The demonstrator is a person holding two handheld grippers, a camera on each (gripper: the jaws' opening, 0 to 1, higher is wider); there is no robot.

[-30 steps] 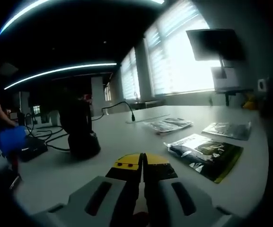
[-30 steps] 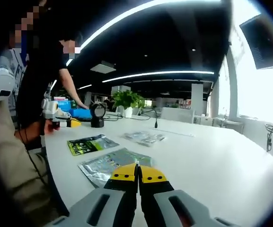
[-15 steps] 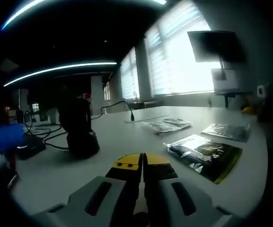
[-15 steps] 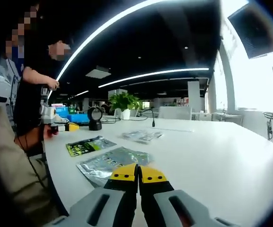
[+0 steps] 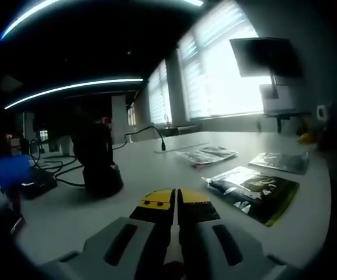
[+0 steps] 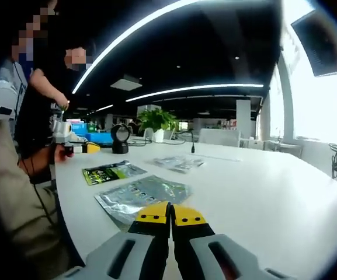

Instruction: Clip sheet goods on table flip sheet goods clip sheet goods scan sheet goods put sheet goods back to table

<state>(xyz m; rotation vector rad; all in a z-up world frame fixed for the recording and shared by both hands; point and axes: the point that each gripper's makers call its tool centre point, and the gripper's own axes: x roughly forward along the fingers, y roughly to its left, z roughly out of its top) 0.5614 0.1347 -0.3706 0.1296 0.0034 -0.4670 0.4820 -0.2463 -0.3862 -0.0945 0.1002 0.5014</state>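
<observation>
In the left gripper view, the left gripper [image 5: 176, 201] is hovering low over the white counter [image 5: 156, 169] with its yellow-tipped jaws pressed together, holding nothing. A green-and-black sheet pouch [image 5: 254, 191] is lying flat on the counter to the right of the jaws, apart from them. A silvery pouch [image 5: 282, 160] is lying farther right, and a pale pouch [image 5: 208, 154] is resting beyond. A black scanner stand [image 5: 99, 163] is standing to the left, with cables trailing beside it.

In the right gripper view, the right gripper [image 6: 170, 213] is likewise sitting with jaws closed and empty. A silver pouch [image 6: 140, 195] is lying just ahead of the tips, the green-and-black pouch [image 6: 114, 172] beyond it, and the pale pouch [image 6: 178, 163] farther off. A potted plant [image 6: 157, 122] is standing at the far edge.
</observation>
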